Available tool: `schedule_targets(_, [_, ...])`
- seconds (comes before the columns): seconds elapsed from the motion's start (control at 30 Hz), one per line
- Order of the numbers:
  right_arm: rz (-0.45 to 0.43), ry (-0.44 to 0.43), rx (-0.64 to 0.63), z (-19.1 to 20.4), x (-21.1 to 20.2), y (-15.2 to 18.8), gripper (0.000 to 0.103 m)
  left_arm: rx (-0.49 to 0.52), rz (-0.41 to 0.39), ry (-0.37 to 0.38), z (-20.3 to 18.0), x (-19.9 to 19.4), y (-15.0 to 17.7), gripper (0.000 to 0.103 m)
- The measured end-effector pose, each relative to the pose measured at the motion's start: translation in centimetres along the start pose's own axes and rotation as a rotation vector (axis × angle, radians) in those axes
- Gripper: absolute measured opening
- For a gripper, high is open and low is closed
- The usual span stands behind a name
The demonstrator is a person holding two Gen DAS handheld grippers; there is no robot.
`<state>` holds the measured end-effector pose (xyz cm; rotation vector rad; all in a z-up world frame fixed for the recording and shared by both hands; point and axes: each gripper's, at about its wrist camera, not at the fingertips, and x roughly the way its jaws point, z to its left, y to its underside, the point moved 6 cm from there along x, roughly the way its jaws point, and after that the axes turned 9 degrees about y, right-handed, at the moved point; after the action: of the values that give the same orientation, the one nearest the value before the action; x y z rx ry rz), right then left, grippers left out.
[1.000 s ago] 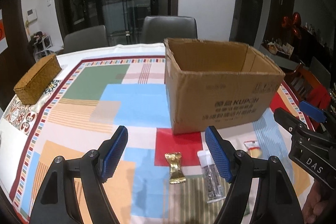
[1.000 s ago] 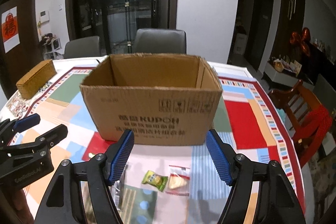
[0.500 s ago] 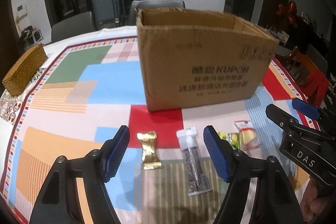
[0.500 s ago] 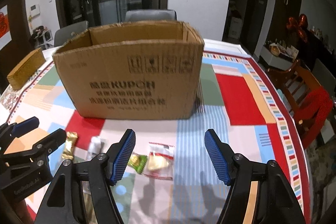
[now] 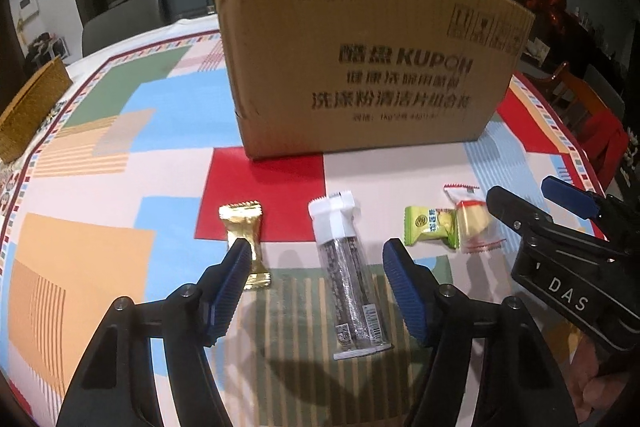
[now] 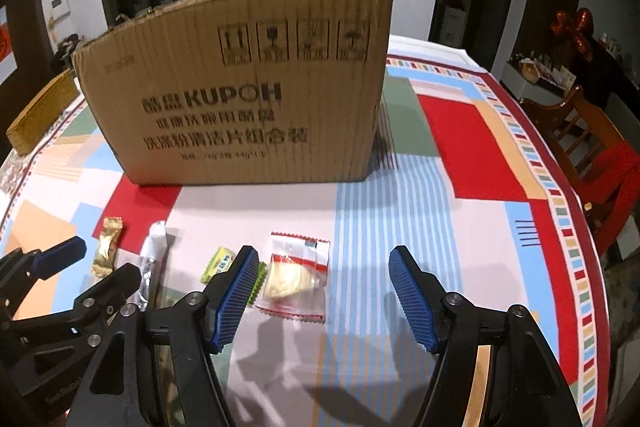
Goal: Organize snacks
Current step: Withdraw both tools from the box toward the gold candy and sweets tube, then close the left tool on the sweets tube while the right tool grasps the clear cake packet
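Four wrapped snacks in a row on a patchwork tablecloth [image 5: 120, 131]: gold candy [image 5: 245, 239], clear tube packet [image 5: 348, 275], green sweet [image 5: 430, 227], clear red-edged pouch [image 6: 296, 275]. Behind, a printed cardboard box [image 5: 360, 67], contents hidden. Left gripper [image 5: 316, 281] just narrowing, astride the tube packet, gripping nothing. Right gripper [image 6: 324, 289] half open over the pouch, empty.

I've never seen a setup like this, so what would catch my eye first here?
A big cardboard box stands mid-table on a colourful patchwork tablecloth. In front of it lies a row of four snacks, from a gold-wrapped candy to a clear pouch. Two open, blue-padded grippers, left gripper and right gripper, hover above them.
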<state>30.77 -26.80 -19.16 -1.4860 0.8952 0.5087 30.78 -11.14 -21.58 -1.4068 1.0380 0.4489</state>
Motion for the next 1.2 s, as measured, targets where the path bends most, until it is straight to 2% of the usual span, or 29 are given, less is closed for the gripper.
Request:
schedule_targets(0.1, [0.016, -0.006, -0.003, 0.2, 0.7, 0.3, 0.069, 0.001, 0.012, 0.002, -0.2, 0.6, 0.2, 0.067])
schedule_targets(0.17, [0.029, -0.013, -0.004, 0.4, 1.1, 0.5, 0.069, 0.004, 0.023, 0.005, -0.3, 1.0, 0.4, 0.062])
schedule_targets(0.3, [0.047, -0.019, -0.004, 0.8, 1.8, 0.9, 0.069, 0.01, 0.043, 0.006, -0.6, 1.7, 0.9, 0.059])
schedule_targets(0.4, [0.066, -0.021, -0.003, 0.9, 2.3, 1.2, 0.062, 0.009, 0.051, 0.009, -0.6, 2.1, 1.1, 0.056])
schedule_targets(0.6, [0.079, -0.04, 0.002, 1.3, 2.5, 1.3, 0.06, 0.009, 0.064, 0.012, -0.7, 2.6, 1.3, 0.053])
schedule_targets(0.83, [0.073, -0.04, -0.015, 2.0, 2.6, 1.6, 0.042, 0.019, 0.055, 0.012, -0.7, 2.7, 1.3, 0.037])
schedule_targets(0.93, [0.068, -0.04, -0.011, 1.9, 2.3, 1.8, 0.038, 0.031, 0.049, 0.013, -0.9, 2.8, 1.3, 0.029])
schedule_targets(1.07, [0.067, -0.043, -0.003, 1.9, 2.1, 1.9, 0.036, 0.045, 0.048, 0.019, -1.2, 2.7, 1.3, 0.021])
schedule_targets(1.2, [0.071, -0.045, 0.005, 1.7, 2.4, 1.8, 0.036, 0.051, 0.048, 0.021, -1.3, 2.7, 1.3, 0.019])
